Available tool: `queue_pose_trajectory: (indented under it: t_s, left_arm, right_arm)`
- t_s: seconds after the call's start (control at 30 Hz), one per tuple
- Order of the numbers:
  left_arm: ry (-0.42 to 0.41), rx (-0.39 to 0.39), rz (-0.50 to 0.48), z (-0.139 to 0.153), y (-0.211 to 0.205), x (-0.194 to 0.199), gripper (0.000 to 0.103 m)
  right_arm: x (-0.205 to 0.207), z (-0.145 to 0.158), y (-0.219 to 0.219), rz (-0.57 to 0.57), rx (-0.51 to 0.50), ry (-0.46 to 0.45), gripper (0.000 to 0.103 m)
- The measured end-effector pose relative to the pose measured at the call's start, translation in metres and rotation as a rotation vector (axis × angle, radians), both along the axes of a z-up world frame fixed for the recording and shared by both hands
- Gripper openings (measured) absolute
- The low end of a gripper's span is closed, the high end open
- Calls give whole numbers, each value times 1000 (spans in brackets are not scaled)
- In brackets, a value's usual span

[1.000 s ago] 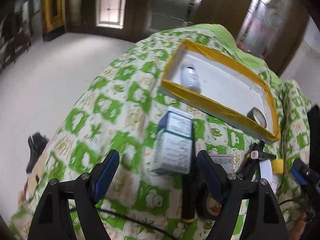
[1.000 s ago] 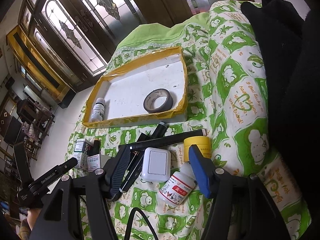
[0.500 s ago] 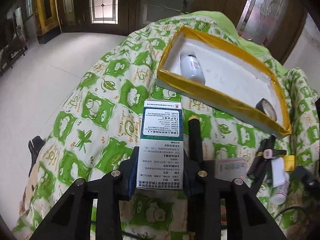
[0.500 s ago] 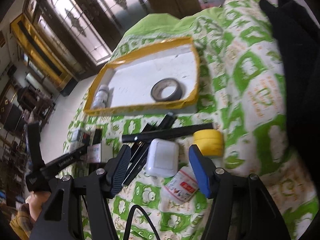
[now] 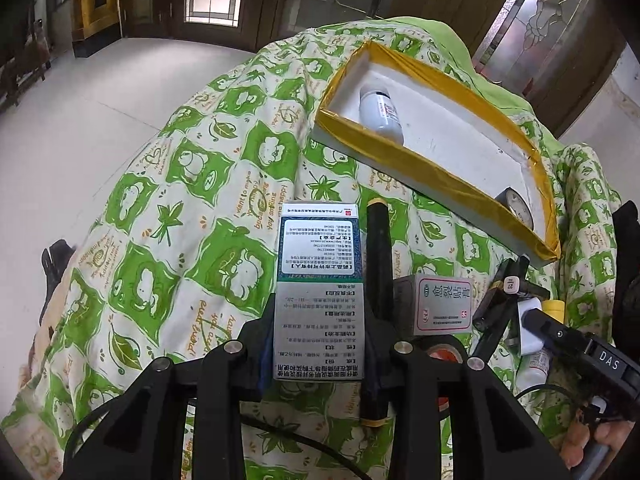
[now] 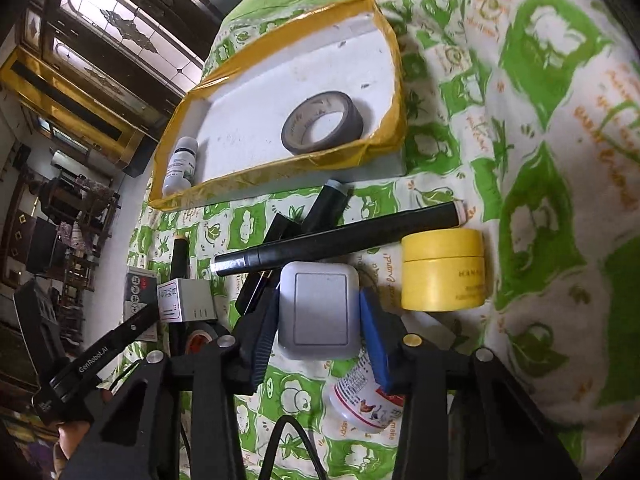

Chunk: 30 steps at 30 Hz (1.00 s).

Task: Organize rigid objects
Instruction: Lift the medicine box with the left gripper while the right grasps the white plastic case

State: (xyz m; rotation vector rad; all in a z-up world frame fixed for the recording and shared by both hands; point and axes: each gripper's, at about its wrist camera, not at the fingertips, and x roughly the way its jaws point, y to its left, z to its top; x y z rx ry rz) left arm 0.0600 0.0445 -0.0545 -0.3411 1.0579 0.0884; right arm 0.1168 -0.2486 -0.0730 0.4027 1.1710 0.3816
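My left gripper point(image 5: 318, 340) is shut on a tall white and teal medicine box point(image 5: 319, 276), held above the green patterned cloth. My right gripper point(image 6: 318, 344) is shut on a white square switch point(image 6: 319, 316). A white foam tray with a yellow taped rim point(image 6: 276, 168) lies beyond; it also shows in the left wrist view point(image 5: 400, 148). It holds a small white bottle point(image 5: 380, 112) and a grey tape roll point(image 6: 322, 122).
On the cloth lie a long black marker point(image 6: 340, 240), a yellow jar point(image 6: 442, 270), a white bottle with a red label point(image 6: 362, 398), a small pink-labelled box point(image 5: 440, 304), a black pen point(image 5: 378, 300) and a black tape roll point(image 6: 204, 336).
My left gripper shut on the medicine box and lifted it. My right gripper moved down and closed on the white switch.
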Motion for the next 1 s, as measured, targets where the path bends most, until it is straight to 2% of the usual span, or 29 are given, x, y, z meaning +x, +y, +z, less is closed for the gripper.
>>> queue_pose_trajectory:
  t_s: [0.27,0.47,0.67,0.8,1.0]
  left_arm:
    - [14,-7,16,-5,4,4,36]
    - [-20,-41,17,-2,8,3,36]
    - [-43,-56,15,2,8,0,36]
    - [-56,-62,21,4,10,-1,36]
    - [-149,-125,41,22,19,-15,36]
  right_arm:
    - [-4,1,3,15,-14,-6,39]
    - [-12,9,7,18,-39,-46,39]
    - [-16,20,-4,11,89,-65,39]
    - [-16,23,-9,3,118,-71,39]
    - [-21,35,-10,31,182,-114,39]
